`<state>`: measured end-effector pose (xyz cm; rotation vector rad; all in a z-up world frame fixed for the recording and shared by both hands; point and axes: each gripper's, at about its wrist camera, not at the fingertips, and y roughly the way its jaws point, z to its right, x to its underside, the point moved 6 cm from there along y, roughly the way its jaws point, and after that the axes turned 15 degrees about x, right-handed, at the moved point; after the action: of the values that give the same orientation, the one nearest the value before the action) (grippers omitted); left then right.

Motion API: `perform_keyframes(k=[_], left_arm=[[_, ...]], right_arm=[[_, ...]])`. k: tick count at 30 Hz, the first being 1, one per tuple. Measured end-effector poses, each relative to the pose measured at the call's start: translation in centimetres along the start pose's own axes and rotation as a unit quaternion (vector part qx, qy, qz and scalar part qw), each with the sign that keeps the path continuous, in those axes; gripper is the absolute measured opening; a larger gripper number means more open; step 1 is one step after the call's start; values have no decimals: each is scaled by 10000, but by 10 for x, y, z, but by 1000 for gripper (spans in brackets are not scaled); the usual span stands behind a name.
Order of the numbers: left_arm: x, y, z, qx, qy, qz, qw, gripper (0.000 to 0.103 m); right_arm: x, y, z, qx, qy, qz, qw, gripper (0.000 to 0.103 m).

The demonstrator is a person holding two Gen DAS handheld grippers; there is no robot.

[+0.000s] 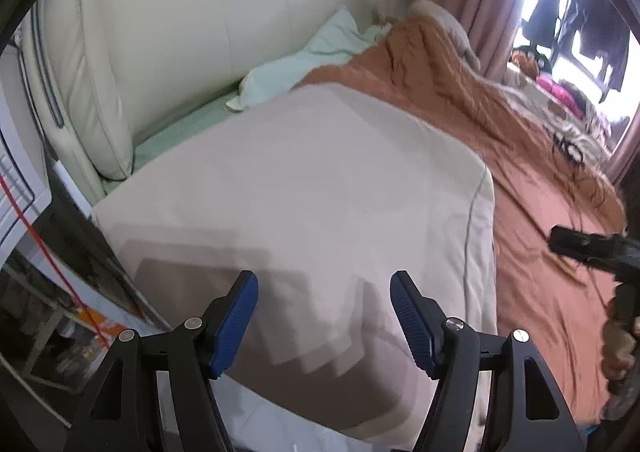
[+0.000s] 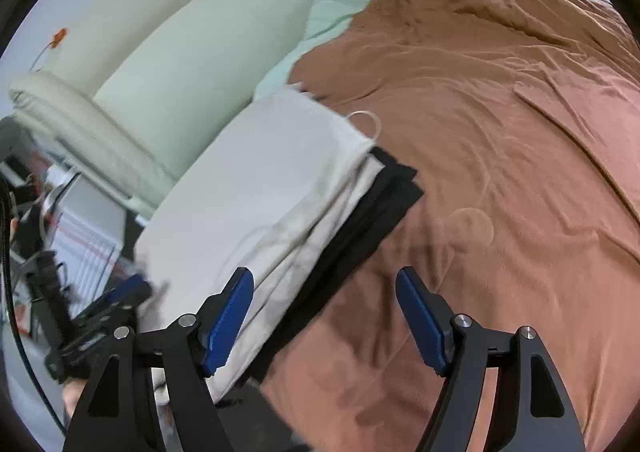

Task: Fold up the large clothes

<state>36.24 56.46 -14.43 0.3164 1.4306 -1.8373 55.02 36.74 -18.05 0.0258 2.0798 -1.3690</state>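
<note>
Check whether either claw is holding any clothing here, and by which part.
Nothing is held. The left claw and right claw are both open above the folded cream garment; no cloth between the pads.

Cream garment [image 2: 260, 187] folded flat into a rectangle, drawstring loop sticking out at far corner. Sits on top of folded black garment [image 2: 384, 195], stacked on the rust bedspread [image 2: 500, 111].

Left gripper [image 1: 324, 316] fingers apart, empty, above folded beige garment [image 1: 304, 179] on orange bedspread [image 1: 540, 252].
</note>
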Motion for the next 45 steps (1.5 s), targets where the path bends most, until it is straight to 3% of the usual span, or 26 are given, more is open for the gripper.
perform_keyframes(k=[7,12,18,25,29,31,38,39,45], left_arm=[[18,10,39,-235,292,-135,9992,70],[47,19,69,-9,281,-382,9989,70],[79,22,91,-99,257,-502,9984,71],[78,-17,117,-2,160,-176,9997,71],[80,-44,139,14,138,98,9999,71],[80,-56,149,110,114,224,9996,72],[90,-100,196,287,343,734,9963,103],[93,-107,205,368,364,826,9952,103],[108,-131,233,597,457,1009,9921,103]], right_arm=[[16,-35,12,112,-282,168,9994,74],[25,-58,33,153,-316,311,9989,74],[39,-85,61,137,-173,383,9990,74],[54,-128,83,30,-85,519,9986,74],[66,-160,92,257,-188,729,9968,74],[71,-175,97,369,-219,833,9956,80],[98,-229,121,791,-95,1200,9896,97],[101,-234,124,846,-96,1230,9887,103],[126,-276,140,1229,-83,1445,9818,103]])
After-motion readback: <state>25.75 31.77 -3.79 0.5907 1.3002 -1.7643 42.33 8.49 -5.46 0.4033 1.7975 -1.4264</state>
